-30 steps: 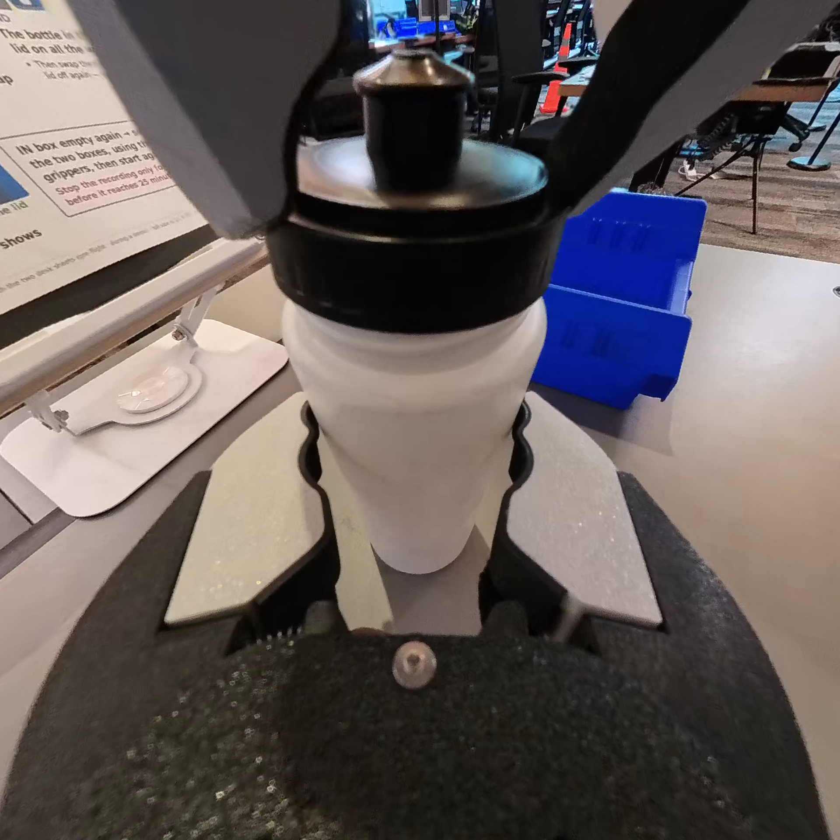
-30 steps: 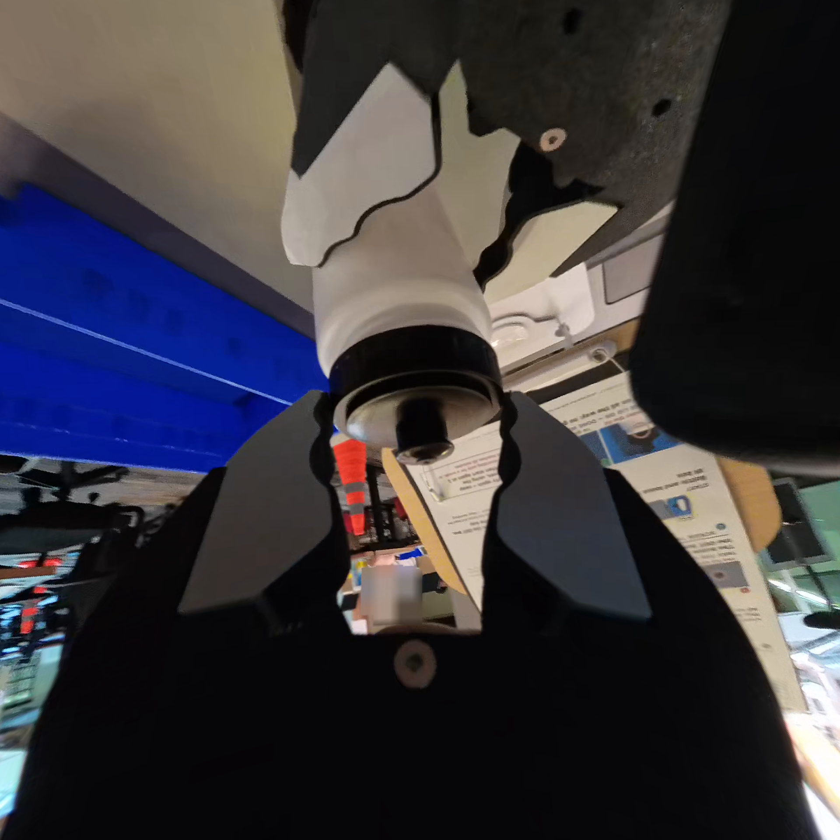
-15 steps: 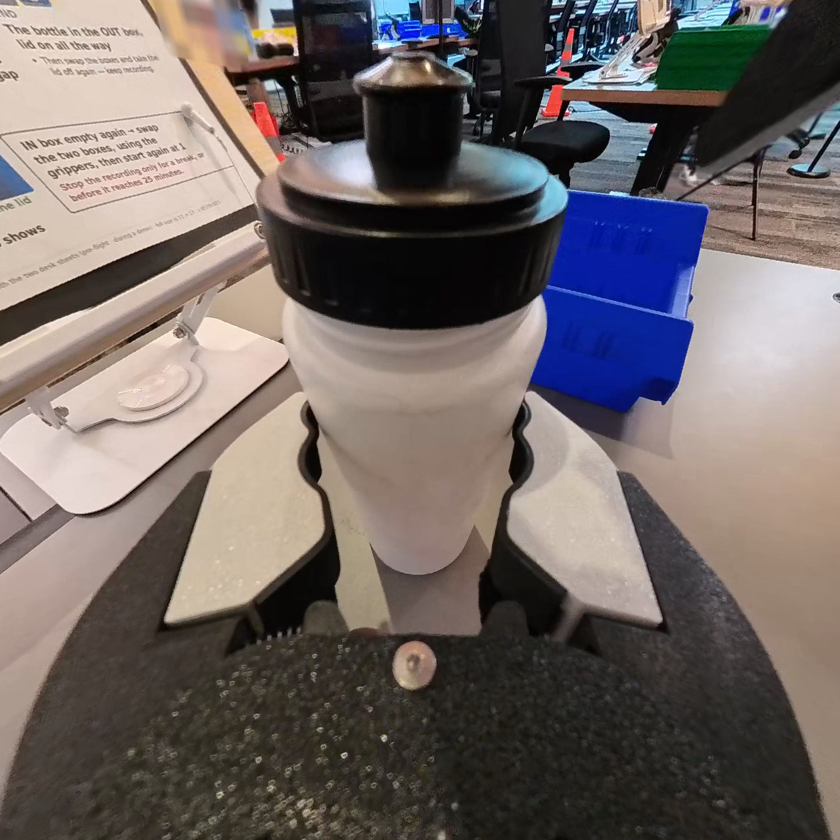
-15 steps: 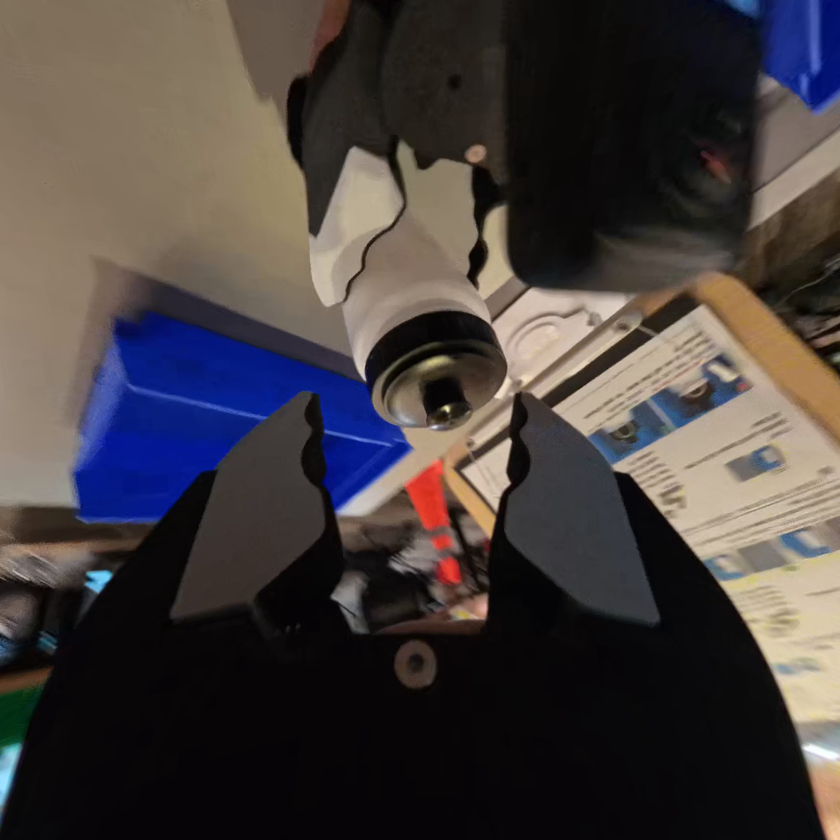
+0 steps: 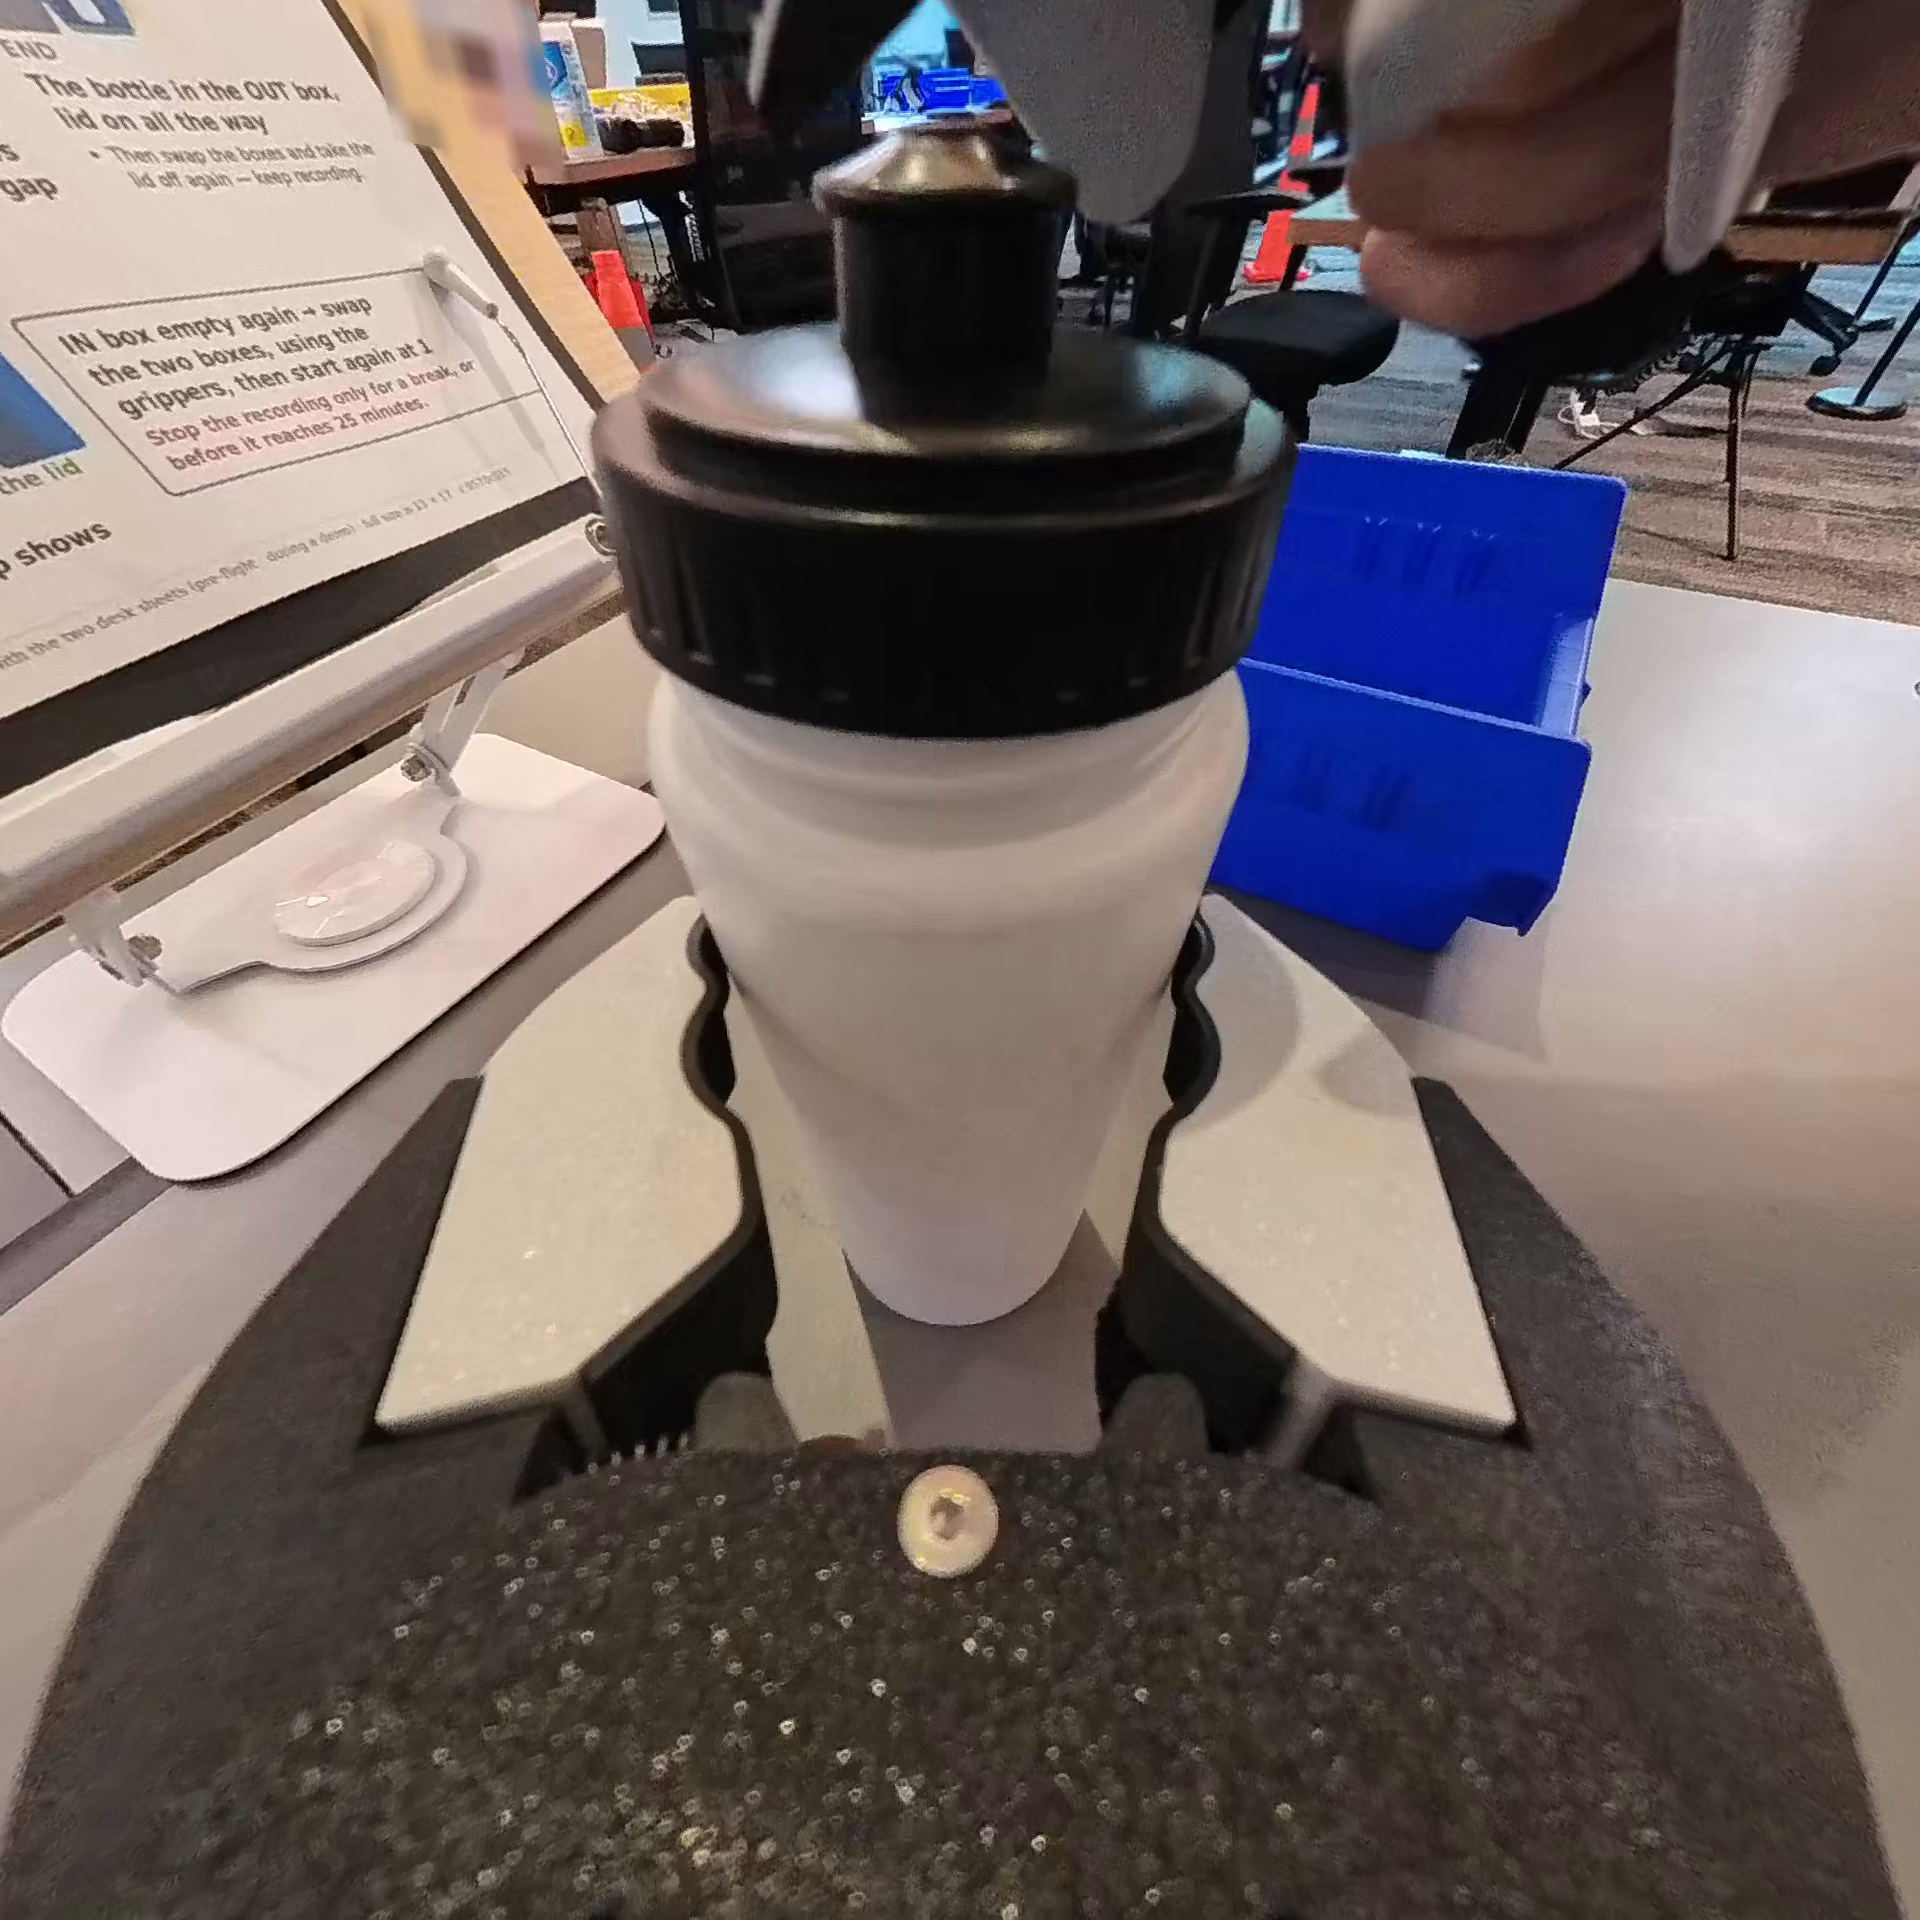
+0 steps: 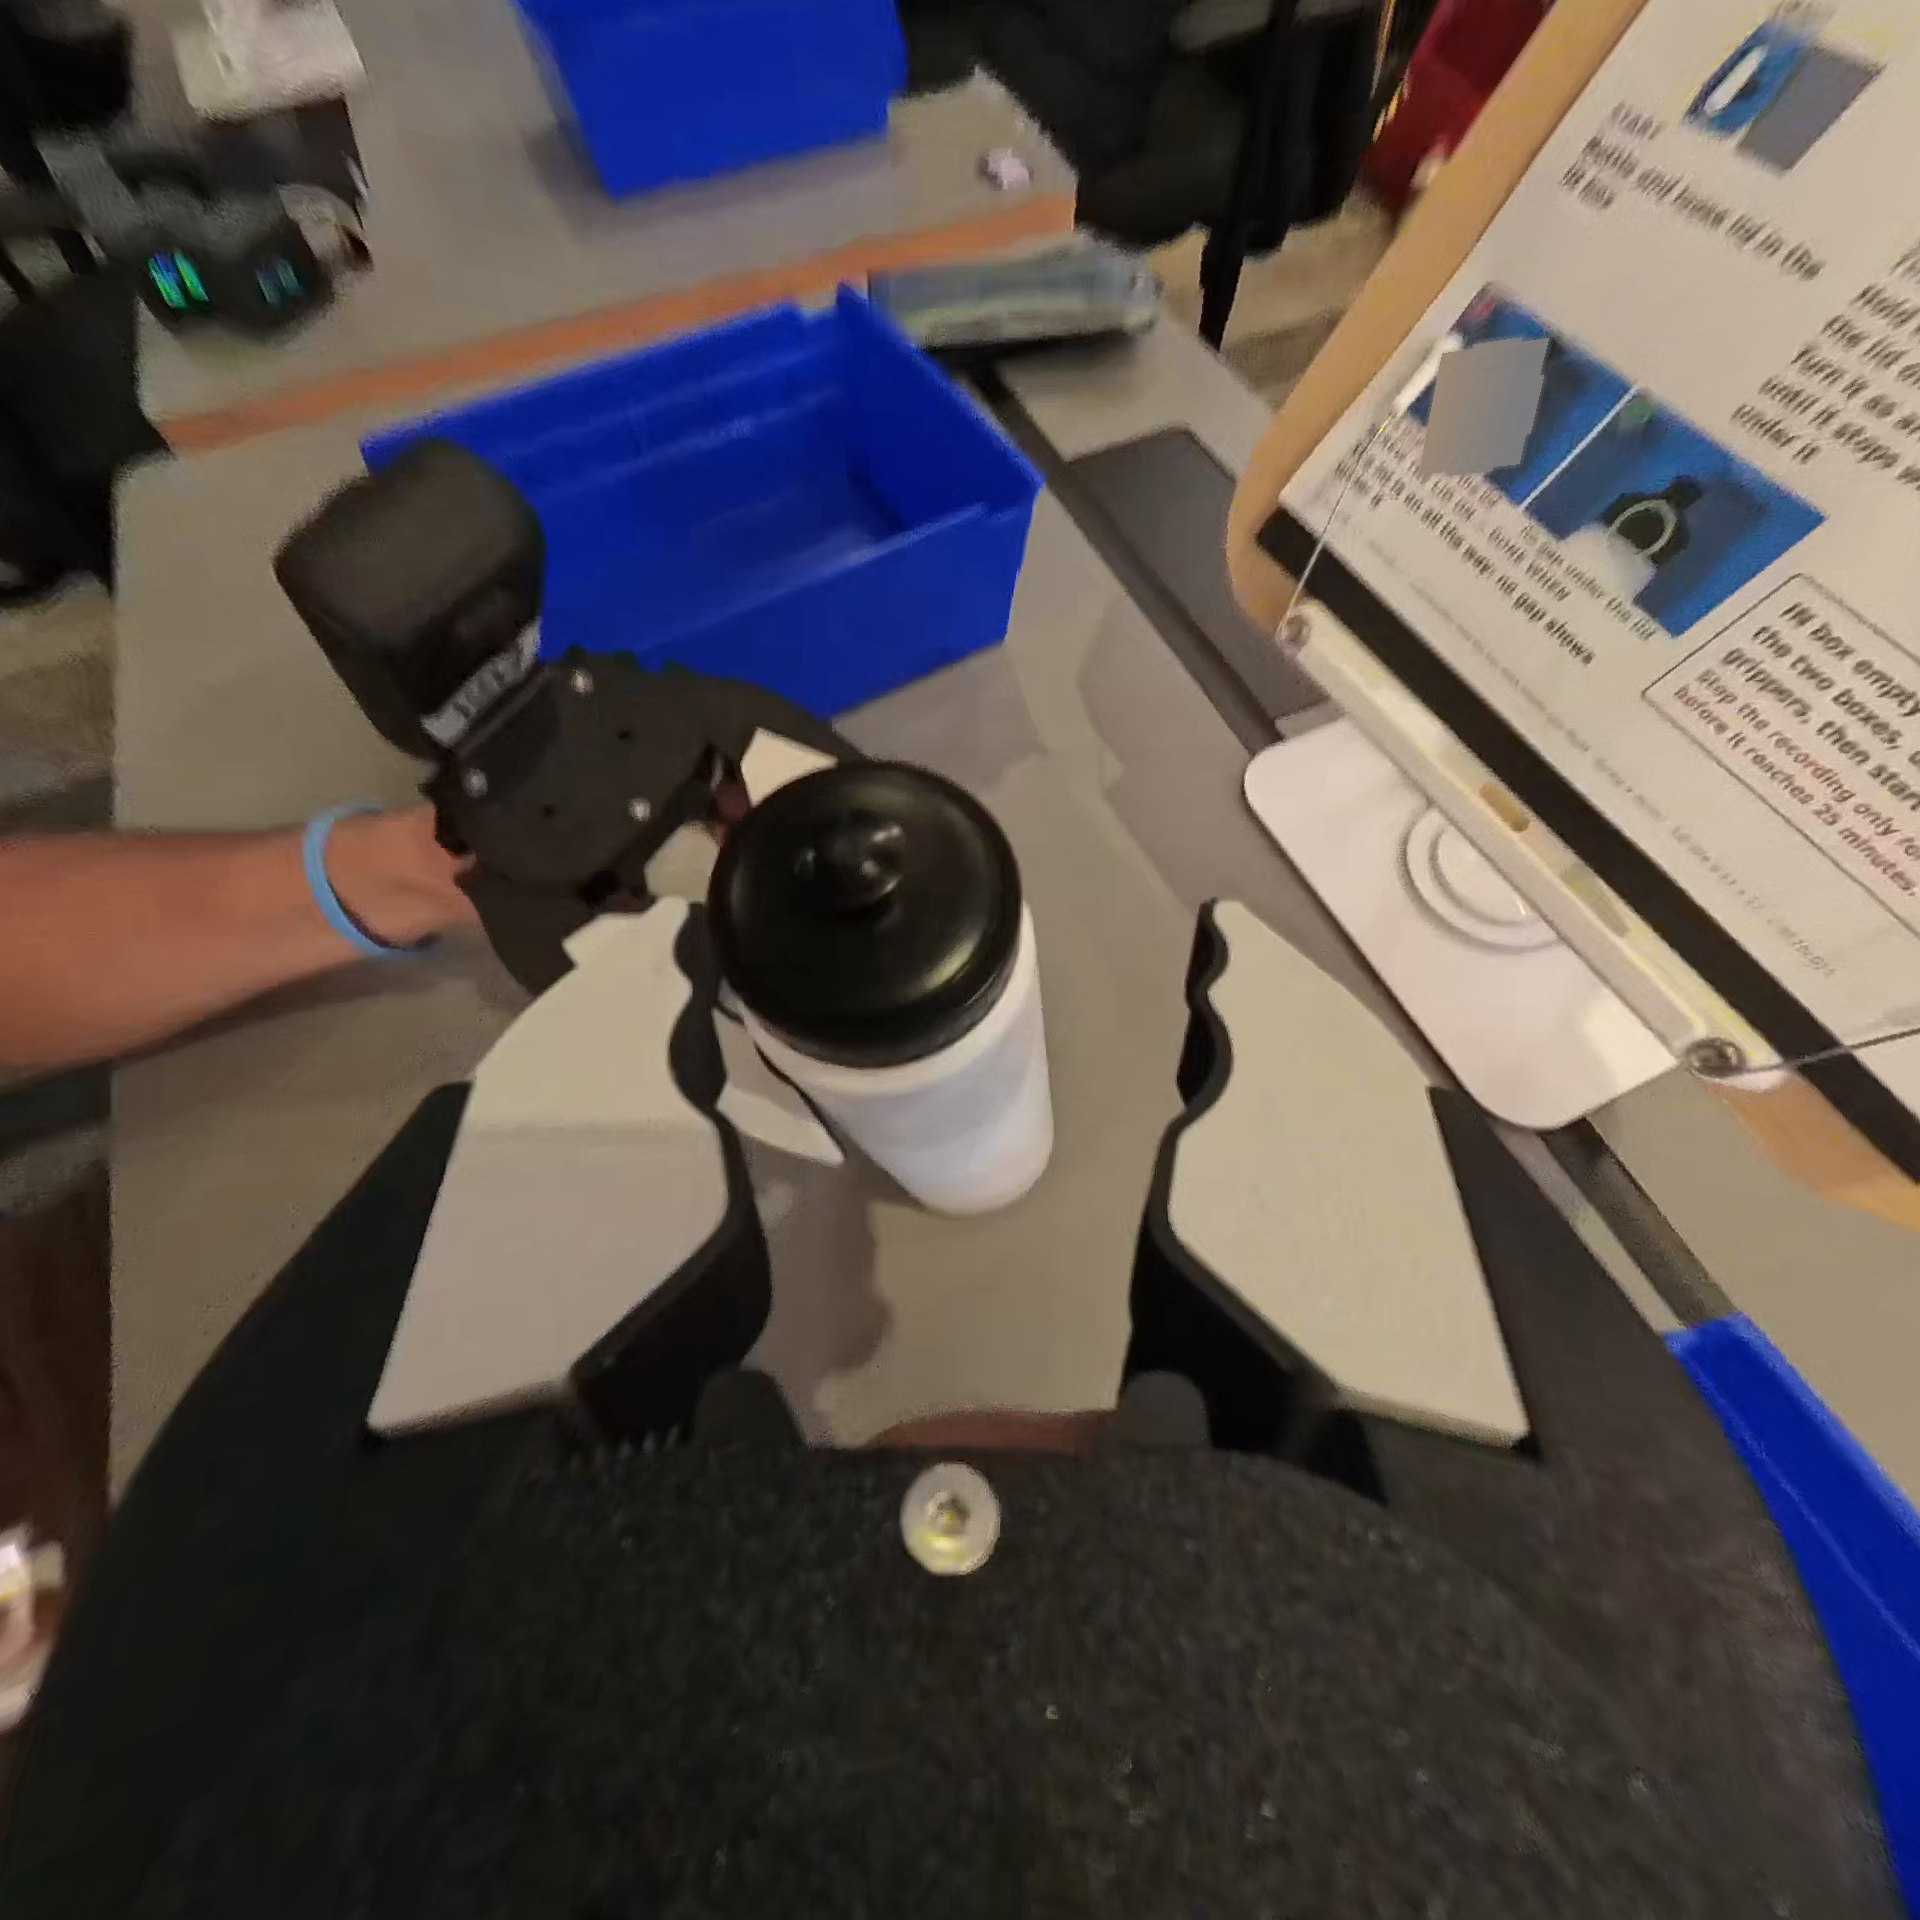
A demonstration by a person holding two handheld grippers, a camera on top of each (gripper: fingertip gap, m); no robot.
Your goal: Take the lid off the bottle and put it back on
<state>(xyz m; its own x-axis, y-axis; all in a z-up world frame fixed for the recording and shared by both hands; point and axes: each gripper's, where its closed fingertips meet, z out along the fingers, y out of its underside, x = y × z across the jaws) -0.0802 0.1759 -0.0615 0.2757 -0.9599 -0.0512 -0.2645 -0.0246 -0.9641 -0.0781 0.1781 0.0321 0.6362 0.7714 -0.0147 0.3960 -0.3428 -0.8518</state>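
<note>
A white bottle (image 5: 951,935) with a black screw lid (image 5: 940,551) on it stands upright, its base at the grey table. My left gripper (image 5: 951,987) is shut on the bottle's lower body, one pad on each side. In the right wrist view I see the bottle (image 6: 935,1112), its lid (image 6: 868,899) and the left gripper (image 6: 561,790) from above. My right gripper (image 6: 948,966) is open and empty. It hovers above the lid without touching it. One of its grey fingers (image 5: 1039,83) shows above the spout in the left wrist view.
A blue bin (image 5: 1423,707) stands just behind the bottle, and it also shows in the right wrist view (image 6: 727,499). An instruction board (image 5: 208,312) on a white stand (image 5: 312,966) is to the left. Another blue bin's edge (image 6: 1818,1507) is near my right gripper.
My right gripper opened off the lid, drew away and swung round to look down on the bottle. The lid stayed on the bottle. My left gripper kept its hold and did not move.
</note>
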